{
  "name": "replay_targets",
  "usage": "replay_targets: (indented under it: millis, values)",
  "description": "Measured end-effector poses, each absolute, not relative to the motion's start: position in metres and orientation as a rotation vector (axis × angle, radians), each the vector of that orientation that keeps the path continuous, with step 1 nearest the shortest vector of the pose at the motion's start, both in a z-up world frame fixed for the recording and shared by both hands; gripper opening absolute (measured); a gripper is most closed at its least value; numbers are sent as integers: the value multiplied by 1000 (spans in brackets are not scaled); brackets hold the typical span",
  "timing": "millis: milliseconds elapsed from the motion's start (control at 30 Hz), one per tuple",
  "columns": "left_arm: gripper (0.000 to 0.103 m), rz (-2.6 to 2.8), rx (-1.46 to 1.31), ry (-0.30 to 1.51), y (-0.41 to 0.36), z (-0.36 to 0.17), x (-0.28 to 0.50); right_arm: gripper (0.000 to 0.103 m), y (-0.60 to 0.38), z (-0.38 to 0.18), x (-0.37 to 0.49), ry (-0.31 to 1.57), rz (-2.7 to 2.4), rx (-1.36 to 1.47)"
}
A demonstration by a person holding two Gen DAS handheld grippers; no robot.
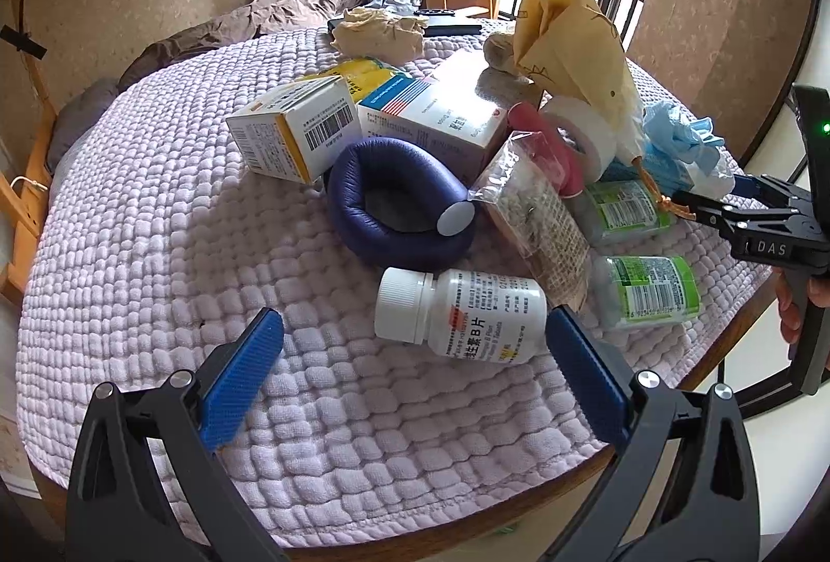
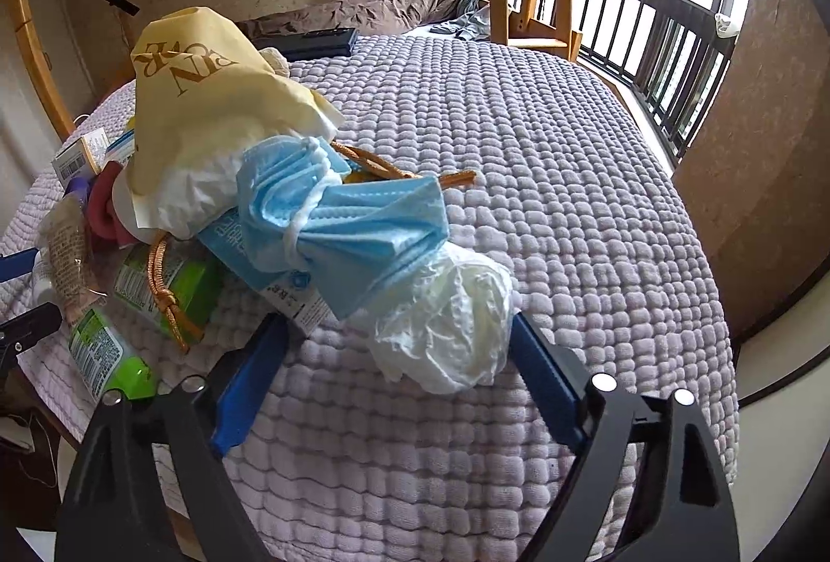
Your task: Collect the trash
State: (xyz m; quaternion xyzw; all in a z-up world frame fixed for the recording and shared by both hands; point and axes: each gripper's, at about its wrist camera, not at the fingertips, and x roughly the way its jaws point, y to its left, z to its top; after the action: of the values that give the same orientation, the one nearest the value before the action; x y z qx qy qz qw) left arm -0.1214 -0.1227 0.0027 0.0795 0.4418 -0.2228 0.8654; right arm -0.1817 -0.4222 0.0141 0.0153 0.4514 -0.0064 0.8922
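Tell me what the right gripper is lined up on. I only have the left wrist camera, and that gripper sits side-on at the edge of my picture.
Observer: A crumpled white tissue lies between the fingers of the right gripper. The jaws are open and are not squeezing it.
Operator: Is anything lying on the tissue?
Observer: Yes, a blue face mask, bundled with its own white ear loop, overlaps the tissue's far end.
Operator: Could something snag behind the mask?
Observer: Possibly. An orange cord pokes out from behind the mask onto the quilt.
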Motion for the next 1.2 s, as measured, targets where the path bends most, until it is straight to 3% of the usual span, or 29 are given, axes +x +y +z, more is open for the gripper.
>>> replay_targets:
  millis: [400,567,733,1200]
  values:
    - [79,-470,212,906,-123,2,-126,58,-422,18,-189,940,5,16]
    - [59,-464,229,896,-120,5,-134,49,-419,22,-200,940,6,6]
    - [58,-466,227,894,-116,8,-138,40,-418,26,-213,939,13,30]
    - [58,-457,202,892,-104,18,-154,39,-410,50,-246,901,35,53]
